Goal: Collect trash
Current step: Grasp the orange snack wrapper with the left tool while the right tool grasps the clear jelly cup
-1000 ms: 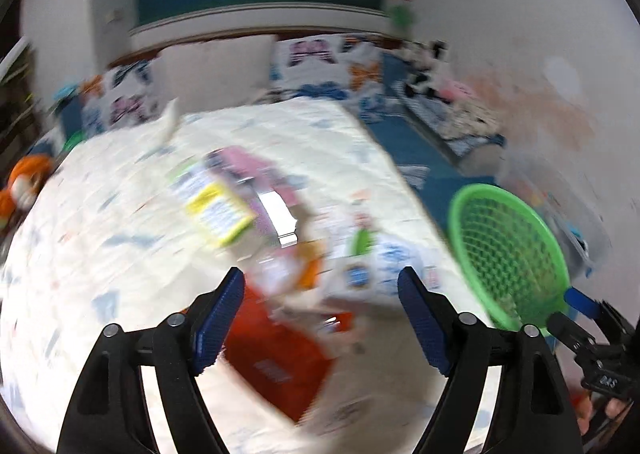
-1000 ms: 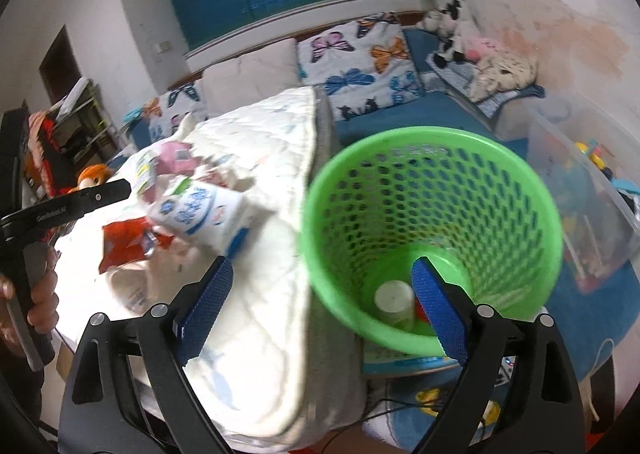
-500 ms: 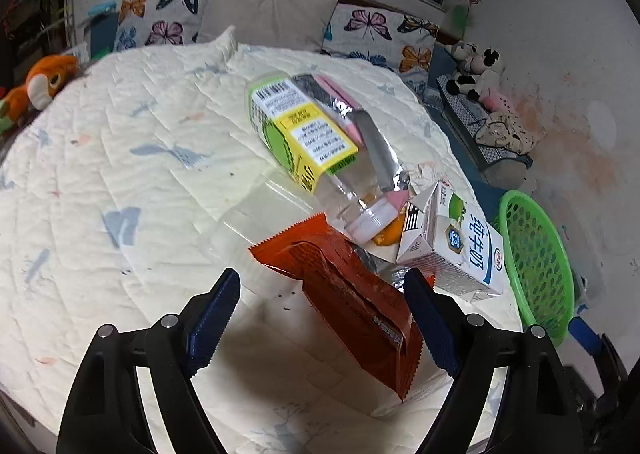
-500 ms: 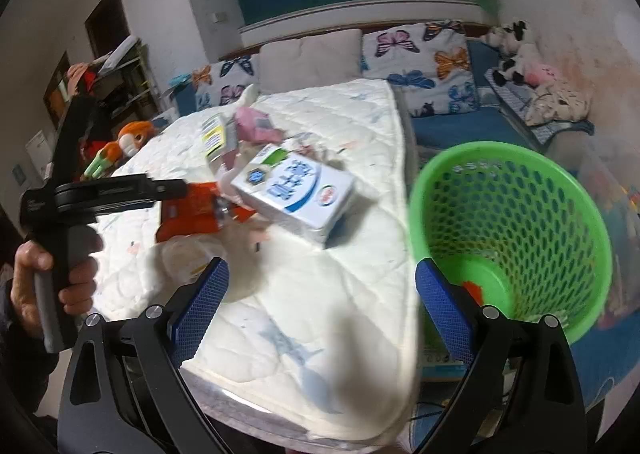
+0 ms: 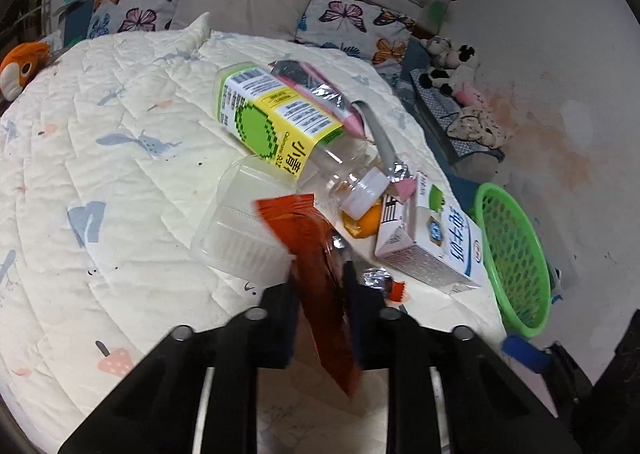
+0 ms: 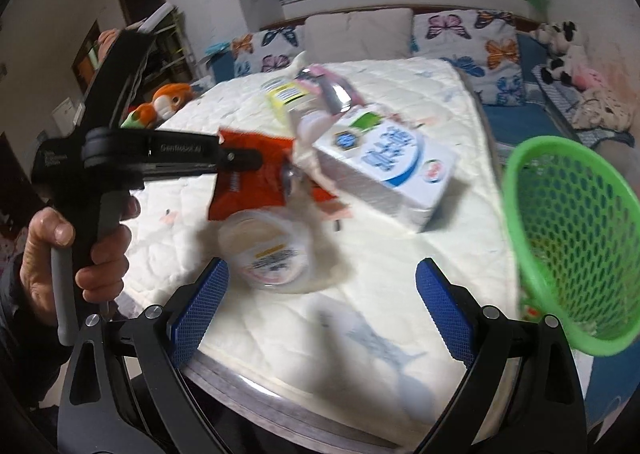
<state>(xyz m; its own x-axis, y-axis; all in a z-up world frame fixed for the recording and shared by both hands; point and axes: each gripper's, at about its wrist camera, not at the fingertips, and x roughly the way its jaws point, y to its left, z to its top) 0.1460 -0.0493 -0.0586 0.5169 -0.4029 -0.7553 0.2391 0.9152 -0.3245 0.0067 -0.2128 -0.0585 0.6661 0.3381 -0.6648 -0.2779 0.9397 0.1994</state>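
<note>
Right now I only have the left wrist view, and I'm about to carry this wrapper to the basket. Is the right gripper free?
Observer: Yes. The right gripper has its jaws wide open, just opened a little further, with nothing between them.
Operator: Do my jaws really have the wrapper?
Observer: Side-on, the left gripper has just closed its jaws on the red wrapper, which sticks out past the tips.
Operator: Anything ahead of the right gripper?
Observer: A round clear tub with a yellow label lies just beyond its left finger.
</note>
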